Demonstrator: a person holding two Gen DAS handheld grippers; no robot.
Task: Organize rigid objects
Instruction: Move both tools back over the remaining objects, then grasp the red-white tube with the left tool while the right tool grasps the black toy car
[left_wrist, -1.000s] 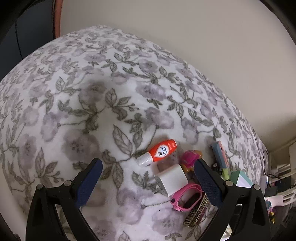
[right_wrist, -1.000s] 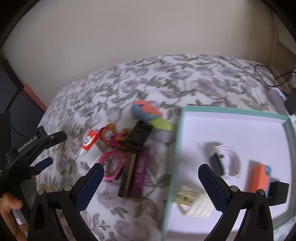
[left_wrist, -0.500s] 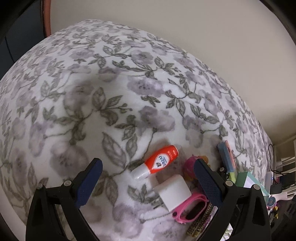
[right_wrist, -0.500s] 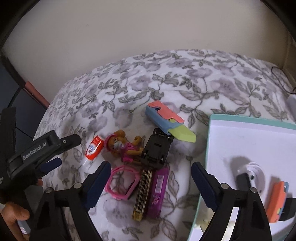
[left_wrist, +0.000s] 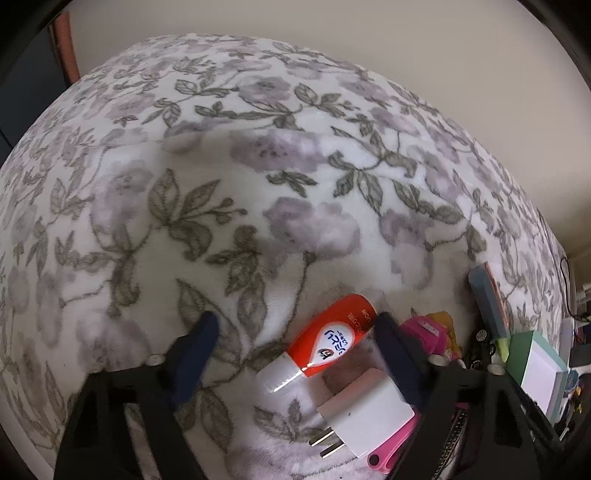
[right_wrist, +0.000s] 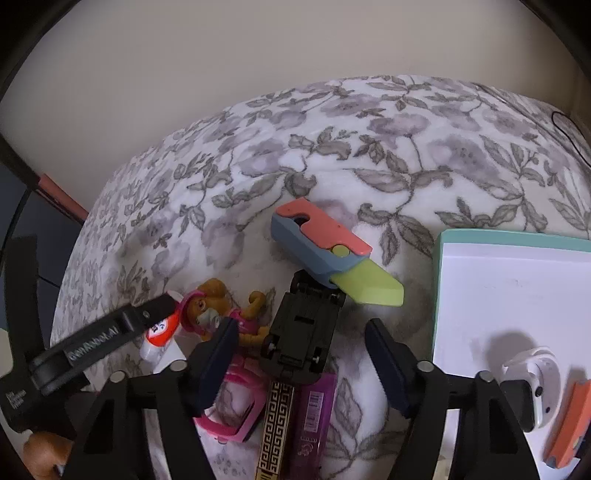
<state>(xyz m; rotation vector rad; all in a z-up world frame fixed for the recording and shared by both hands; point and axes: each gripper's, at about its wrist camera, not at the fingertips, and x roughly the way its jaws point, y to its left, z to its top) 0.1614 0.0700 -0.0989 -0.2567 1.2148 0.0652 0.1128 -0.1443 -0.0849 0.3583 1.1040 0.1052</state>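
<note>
Your left gripper (left_wrist: 295, 332) has just been closing, yet its jaws stand apart and press on nothing: the orange-and-white tube (left_wrist: 325, 343) lies between them, its orange end just beside the right-hand finger, contact not clear. The white plug adapter (left_wrist: 364, 413) lies just below the tube, touching a pink band (left_wrist: 388, 448).

Your right gripper (right_wrist: 301, 354) has likewise just been closing and is released: the black folding clip (right_wrist: 301, 328) sits between the fingers, apart from both pads. Taking the clip as landmark: the toy dog figure (right_wrist: 218, 310) lies just to its left, the coral-and-blue toy knife (right_wrist: 325, 247) just above it, the gold-patterned bar (right_wrist: 275, 424) and purple bar (right_wrist: 314, 421) directly below it. The teal-rimmed tray (right_wrist: 439, 295) stands to its right, holding a white smartwatch (right_wrist: 532, 384). Everything rests on the floral blanket (right_wrist: 332, 147).
</note>
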